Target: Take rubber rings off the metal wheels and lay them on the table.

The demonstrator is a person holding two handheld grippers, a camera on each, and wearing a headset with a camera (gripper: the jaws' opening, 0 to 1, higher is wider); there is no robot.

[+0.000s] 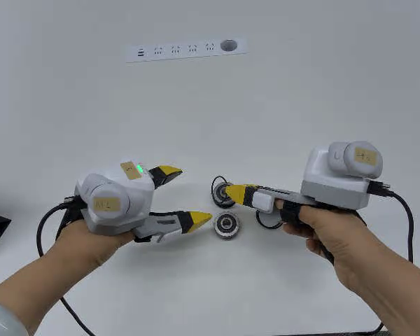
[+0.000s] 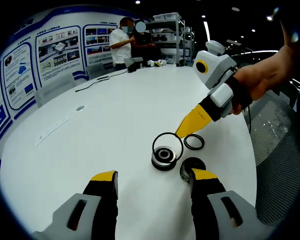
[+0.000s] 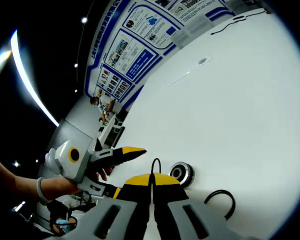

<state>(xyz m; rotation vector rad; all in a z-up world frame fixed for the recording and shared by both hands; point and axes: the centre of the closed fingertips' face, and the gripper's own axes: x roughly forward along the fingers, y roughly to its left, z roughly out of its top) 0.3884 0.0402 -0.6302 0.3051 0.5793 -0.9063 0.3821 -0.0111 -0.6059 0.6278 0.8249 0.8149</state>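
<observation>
Frame centre: right tongs point(image 2: 179, 134), shut on a thin rubber ring point(image 2: 153, 146), hold it just over one metal wheel point(image 2: 164, 158). Left tongs point(image 2: 154, 175), wide open and empty, sit lower, beside a second wheel point(image 2: 192, 166).

White table point(image 1: 301, 105). Black rubber rings point(image 2: 194, 148). Silver-and-black metal wheels point(image 1: 226, 225). Left gripper point(image 1: 194, 194), right gripper point(image 1: 228, 191): white-grey bodies, black jaws tipped yellow, tan tape labels point(image 1: 131, 169). Green light point(image 1: 139, 168) on left. Black cables point(image 1: 409, 224). White power strip point(image 1: 185, 49).
</observation>
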